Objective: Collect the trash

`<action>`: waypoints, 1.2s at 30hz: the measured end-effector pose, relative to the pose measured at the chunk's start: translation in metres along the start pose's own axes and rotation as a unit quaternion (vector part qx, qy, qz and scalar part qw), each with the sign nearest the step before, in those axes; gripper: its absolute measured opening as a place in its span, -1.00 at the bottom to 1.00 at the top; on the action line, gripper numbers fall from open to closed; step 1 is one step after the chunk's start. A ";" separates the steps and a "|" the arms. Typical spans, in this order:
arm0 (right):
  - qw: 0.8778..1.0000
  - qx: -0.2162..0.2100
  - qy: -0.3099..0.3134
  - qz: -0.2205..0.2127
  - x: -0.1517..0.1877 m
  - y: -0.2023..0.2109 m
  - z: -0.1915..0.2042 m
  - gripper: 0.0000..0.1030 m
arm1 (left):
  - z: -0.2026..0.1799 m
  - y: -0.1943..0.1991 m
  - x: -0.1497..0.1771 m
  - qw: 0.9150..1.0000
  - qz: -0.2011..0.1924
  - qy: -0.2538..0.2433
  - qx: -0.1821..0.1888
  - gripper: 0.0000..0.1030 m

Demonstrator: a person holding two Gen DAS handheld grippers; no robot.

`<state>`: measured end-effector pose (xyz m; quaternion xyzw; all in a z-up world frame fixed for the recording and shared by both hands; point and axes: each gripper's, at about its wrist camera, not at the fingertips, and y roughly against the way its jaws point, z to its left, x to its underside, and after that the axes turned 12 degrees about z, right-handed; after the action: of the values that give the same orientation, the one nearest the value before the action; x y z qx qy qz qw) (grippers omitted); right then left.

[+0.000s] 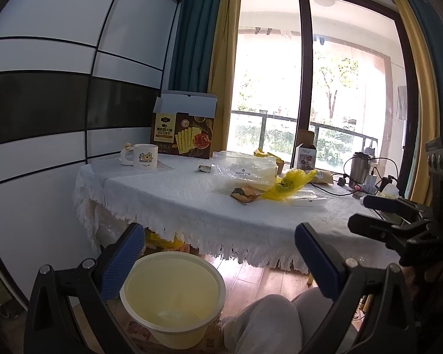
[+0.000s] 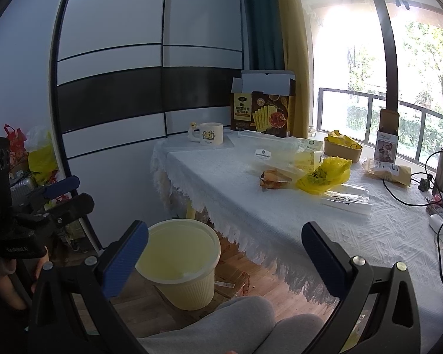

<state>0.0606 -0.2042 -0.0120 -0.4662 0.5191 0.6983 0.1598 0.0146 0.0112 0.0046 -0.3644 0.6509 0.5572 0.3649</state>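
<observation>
A pale yellow trash bin (image 1: 174,298) stands on the floor below the table's near edge; it also shows in the right wrist view (image 2: 181,261). Trash lies on the white tablecloth: a brown snack wrapper (image 1: 245,193) (image 2: 274,178), a crumpled yellow plastic bag (image 1: 289,184) (image 2: 325,175) and clear plastic packaging (image 1: 245,169) (image 2: 277,152). My left gripper (image 1: 218,261) is open and empty above the bin. My right gripper (image 2: 224,258) is open and empty, held in front of the table's edge.
A white mug (image 1: 144,155) and an open cracker box (image 1: 183,135) stand at the table's far left. A steel flask (image 1: 358,169), cables and small items crowd the right end. The table (image 2: 339,236) has a fringed cloth. Bags (image 2: 41,153) sit by the wall.
</observation>
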 end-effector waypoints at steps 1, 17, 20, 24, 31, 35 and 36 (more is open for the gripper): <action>1.000 0.000 0.000 0.000 0.000 0.000 0.000 1.00 | 0.000 0.000 0.000 1.000 0.000 0.000 -0.001 0.97; 1.000 0.002 -0.004 0.003 -0.001 -0.004 -0.005 1.00 | -0.009 -0.015 -0.001 1.000 0.001 -0.025 -0.016 0.97; 1.000 0.010 -0.014 0.004 -0.003 -0.010 -0.017 1.00 | -0.011 -0.029 -0.006 0.999 0.013 -0.028 -0.011 0.97; 0.999 0.023 -0.035 0.002 -0.011 -0.018 -0.044 1.00 | -0.010 -0.049 -0.018 0.999 0.016 -0.030 0.005 0.97; 0.999 0.038 -0.036 0.004 -0.035 -0.040 -0.087 1.00 | -0.011 -0.109 -0.050 0.997 0.062 -0.026 0.029 0.97; 0.998 0.050 -0.043 0.011 -0.049 -0.061 -0.119 1.00 | -0.013 -0.159 -0.075 0.994 0.094 -0.038 0.045 0.97; 0.997 0.051 -0.047 0.014 -0.052 -0.067 -0.126 1.00 | -0.012 -0.168 -0.080 0.993 0.099 -0.037 0.052 0.97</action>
<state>0.1962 -0.2736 -0.0113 -0.4171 0.5526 0.6938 0.1980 0.1988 -0.0142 -0.0011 -0.2580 0.6981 0.5687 0.3503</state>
